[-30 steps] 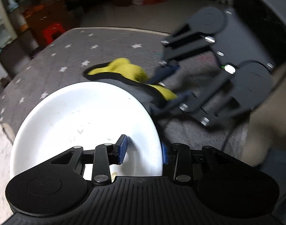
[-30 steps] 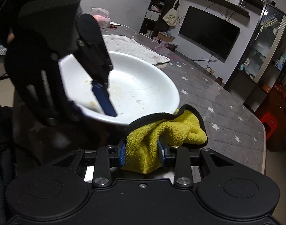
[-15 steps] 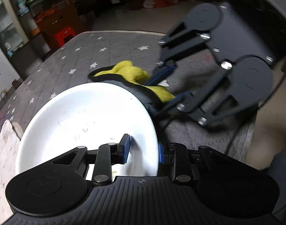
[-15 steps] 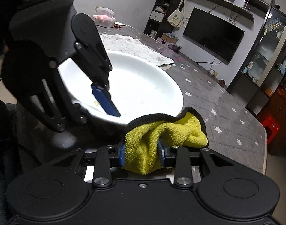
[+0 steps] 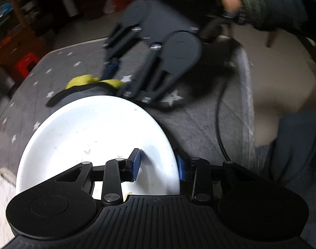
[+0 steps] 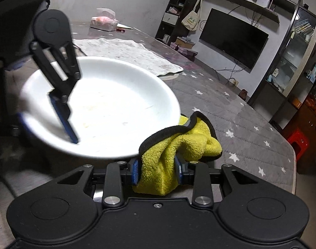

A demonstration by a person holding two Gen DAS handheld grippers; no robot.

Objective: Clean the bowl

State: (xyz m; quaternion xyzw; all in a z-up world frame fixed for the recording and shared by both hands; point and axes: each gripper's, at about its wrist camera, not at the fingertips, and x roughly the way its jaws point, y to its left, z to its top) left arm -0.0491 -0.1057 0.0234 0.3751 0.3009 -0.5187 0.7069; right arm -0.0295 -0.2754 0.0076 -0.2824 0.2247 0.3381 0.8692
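A white bowl (image 5: pixel 91 132) with faint food smears is held by its rim in my left gripper (image 5: pixel 158 164), one pad inside and one outside. It also shows in the right wrist view (image 6: pixel 116 105), lifted above the table. My right gripper (image 6: pixel 156 171) is shut on a yellow cloth with a black edge (image 6: pixel 178 143), just beside and below the bowl's rim. In the left wrist view the cloth (image 5: pixel 85 81) peeks out beyond the bowl's far edge, under the right gripper (image 5: pixel 114 78).
A grey star-patterned tablecloth (image 6: pixel 230 120) covers the table. A white cloth mat (image 6: pixel 126 49) and a tissue pack (image 6: pixel 104 21) lie further back. A TV and shelves stand beyond. A black cable (image 5: pixel 219 124) runs across the table edge.
The bowl has tilted and moved closer to the right gripper. The right gripper with the cloth has shifted along the bowl's far rim. Both grips are unchanged.
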